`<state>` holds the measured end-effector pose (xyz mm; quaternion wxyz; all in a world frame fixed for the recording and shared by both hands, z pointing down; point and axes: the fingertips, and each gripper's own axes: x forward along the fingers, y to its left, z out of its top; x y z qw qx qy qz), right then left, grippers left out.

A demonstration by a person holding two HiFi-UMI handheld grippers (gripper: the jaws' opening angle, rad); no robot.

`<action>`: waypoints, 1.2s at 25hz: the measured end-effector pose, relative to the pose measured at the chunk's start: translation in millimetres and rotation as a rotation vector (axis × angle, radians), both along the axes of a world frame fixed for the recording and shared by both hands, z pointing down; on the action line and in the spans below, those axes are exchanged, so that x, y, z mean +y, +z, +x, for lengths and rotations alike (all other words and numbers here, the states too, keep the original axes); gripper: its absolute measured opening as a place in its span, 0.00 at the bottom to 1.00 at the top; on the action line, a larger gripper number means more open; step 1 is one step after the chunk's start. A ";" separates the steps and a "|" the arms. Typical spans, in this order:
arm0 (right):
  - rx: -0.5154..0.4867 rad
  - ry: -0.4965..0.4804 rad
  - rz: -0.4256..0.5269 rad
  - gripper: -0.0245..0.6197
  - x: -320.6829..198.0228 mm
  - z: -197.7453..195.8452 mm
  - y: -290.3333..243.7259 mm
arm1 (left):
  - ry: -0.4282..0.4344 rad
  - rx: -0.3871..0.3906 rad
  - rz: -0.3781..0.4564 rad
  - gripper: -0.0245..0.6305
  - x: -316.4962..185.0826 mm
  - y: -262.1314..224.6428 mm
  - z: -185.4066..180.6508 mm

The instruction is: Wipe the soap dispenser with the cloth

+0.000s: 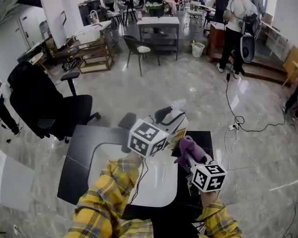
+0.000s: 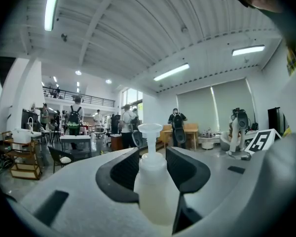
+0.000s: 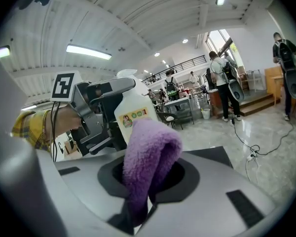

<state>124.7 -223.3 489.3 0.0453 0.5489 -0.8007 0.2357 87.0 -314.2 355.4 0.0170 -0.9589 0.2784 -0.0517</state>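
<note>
My right hand-held gripper (image 3: 149,177) is closed on 1 purple cloth (image 3: 149,149). Just beyond the cloth, slightly to its left, 1 soap dispenser (image 3: 133,111) stands upright, clamped between the jaws of my left hand-held gripper (image 2: 155,169), above the counter (image 1: 77,172). I think the right one is nearer.

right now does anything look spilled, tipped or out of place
Nothing stands out. The left gripper has its jaws on the dispenser, the right gripper holds the cloth beside it, and no spill or damage shows.
</note>
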 end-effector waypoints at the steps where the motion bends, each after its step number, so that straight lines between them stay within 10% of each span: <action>1: 0.000 0.000 0.002 0.15 0.6 -1.2 -0.8 | 0.018 0.000 -0.001 0.28 0.2 0.0 -0.5; 30: -0.028 0.028 0.015 0.15 15.2 7.7 -8.7 | 0.292 0.009 0.006 0.28 6.4 0.6 11.6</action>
